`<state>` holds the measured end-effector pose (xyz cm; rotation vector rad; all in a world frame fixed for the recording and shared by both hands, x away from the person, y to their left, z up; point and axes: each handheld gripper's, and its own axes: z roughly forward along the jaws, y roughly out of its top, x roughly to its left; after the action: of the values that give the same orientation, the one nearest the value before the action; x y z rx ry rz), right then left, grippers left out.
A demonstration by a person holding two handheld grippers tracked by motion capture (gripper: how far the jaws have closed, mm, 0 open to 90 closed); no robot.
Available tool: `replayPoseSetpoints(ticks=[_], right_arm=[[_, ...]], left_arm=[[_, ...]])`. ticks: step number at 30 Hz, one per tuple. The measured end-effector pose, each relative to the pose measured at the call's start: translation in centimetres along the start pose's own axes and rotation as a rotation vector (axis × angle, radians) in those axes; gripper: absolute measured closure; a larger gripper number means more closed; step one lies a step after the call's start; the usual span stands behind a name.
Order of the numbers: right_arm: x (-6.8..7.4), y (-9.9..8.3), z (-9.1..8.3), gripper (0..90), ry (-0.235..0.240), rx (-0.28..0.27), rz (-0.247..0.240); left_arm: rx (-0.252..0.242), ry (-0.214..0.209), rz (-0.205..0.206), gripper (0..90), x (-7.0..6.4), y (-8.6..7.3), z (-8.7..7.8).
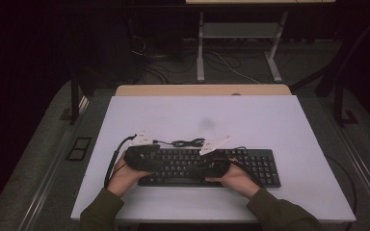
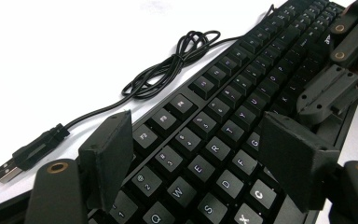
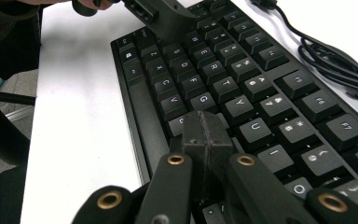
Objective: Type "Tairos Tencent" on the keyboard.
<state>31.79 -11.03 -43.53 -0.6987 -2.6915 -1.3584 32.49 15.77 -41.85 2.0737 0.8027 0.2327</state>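
A black keyboard [image 1: 250, 166] lies on the white table [image 1: 202, 115], with its black cable [image 1: 188, 142] coiled just behind it. The cable's USB plug [image 2: 14, 165] lies loose on the table. My left gripper [image 1: 149, 159] hangs over the keyboard's left half. In the left gripper view the left gripper [image 2: 198, 135] is open, its jaws wide apart above the letter keys [image 2: 214, 149], with nothing between them. My right gripper [image 3: 205, 126] is shut and empty, its tips pressed together just over the middle letter keys. I cannot tell whether they touch a key.
A wooden strip [image 1: 202, 90] runs along the table's far edge. Beyond it stand a white desk frame [image 1: 241, 33] and floor cables. White table surface lies open behind and beside the keyboard. Both forearms come in from the bottom in green sleeves [image 1: 101, 211].
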Motion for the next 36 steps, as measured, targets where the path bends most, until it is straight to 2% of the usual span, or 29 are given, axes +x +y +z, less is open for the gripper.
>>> replayPoseSetpoints(ticks=[21, 31, 36], right_arm=[[0.3, -0.3, 1.0, 89.2, 0.007, 0.030, -0.011], [0.0, 0.0, 0.2, 86.3, -0.001, -0.010, 0.000], [-0.1, 0.2, -0.4, 78.7, -0.008, -0.030, 0.004]], left_arm=[[-0.002, 0.004, -0.003, 25.8, 0.0, 0.0, -0.1], [-0.005, 0.004, -0.005, 26.0, 0.0, 0.0, -0.1], [-0.001, 0.005, 0.001, 26.4, 0.0, 0.1, -0.1]])
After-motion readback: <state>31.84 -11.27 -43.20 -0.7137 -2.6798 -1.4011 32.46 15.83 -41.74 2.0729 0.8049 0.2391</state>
